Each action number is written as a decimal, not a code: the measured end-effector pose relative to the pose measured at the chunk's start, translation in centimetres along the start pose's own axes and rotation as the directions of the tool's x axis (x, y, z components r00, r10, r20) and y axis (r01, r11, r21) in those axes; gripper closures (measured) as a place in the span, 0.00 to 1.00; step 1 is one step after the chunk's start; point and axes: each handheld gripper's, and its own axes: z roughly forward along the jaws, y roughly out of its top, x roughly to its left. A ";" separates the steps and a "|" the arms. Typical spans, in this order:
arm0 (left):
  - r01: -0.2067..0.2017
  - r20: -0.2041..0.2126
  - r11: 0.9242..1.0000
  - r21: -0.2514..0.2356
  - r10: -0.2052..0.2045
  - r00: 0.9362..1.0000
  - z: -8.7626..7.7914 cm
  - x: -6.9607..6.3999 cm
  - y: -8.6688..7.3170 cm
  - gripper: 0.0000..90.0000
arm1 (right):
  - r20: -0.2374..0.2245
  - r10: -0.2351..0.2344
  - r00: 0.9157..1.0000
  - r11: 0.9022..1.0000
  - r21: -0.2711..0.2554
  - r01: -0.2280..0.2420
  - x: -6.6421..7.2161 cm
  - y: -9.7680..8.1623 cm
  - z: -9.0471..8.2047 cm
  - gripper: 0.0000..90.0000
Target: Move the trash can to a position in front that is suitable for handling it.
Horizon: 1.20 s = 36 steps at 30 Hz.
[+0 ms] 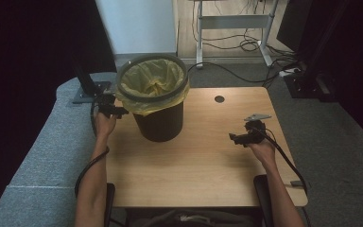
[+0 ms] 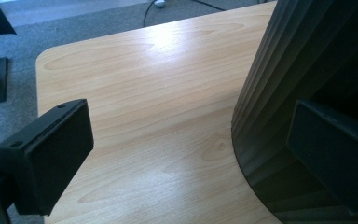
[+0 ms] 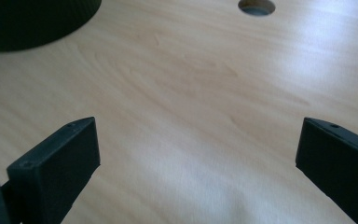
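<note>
A black ribbed bin (image 1: 159,120) with a yellow liner bag (image 1: 152,80) stands on the wooden table (image 1: 203,165), left of centre. My left gripper (image 1: 116,111) is at the bin's left side, open, near the table's left edge. In the left gripper view the bin wall (image 2: 298,70) rises just beyond the right jaw, and nothing lies between the jaws of the left gripper (image 2: 191,154). My right gripper (image 1: 238,138) hovers over the right part of the table, pointing left. It is open, and bare wood shows between the jaws of the right gripper (image 3: 198,163).
A round cable hole (image 1: 219,99) is in the table's far side, also seen as the cable hole (image 3: 256,6). Grey carpet (image 1: 42,156) surrounds the table. A black stand base (image 1: 87,92) sits behind the left gripper. A desk frame (image 1: 234,21) and cables lie farther back.
</note>
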 end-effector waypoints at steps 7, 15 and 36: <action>-0.045 0.042 0.999 -0.001 0.045 0.998 0.4 -2.0 0.3 0.00 | 0.023 -0.008 1.000 1.000 -0.008 0.009 0.2 2.9 2.0 0.00; -0.071 0.088 0.997 -0.013 0.072 0.994 1.0 -4.3 0.5 0.00 | 0.020 0.009 1.000 0.999 -0.054 -0.008 0.5 5.4 3.6 0.00; -0.125 0.171 0.991 -0.040 0.130 0.977 2.1 -8.5 1.2 0.00 | 0.035 0.002 0.999 0.998 -0.070 0.000 2.1 8.0 6.7 0.00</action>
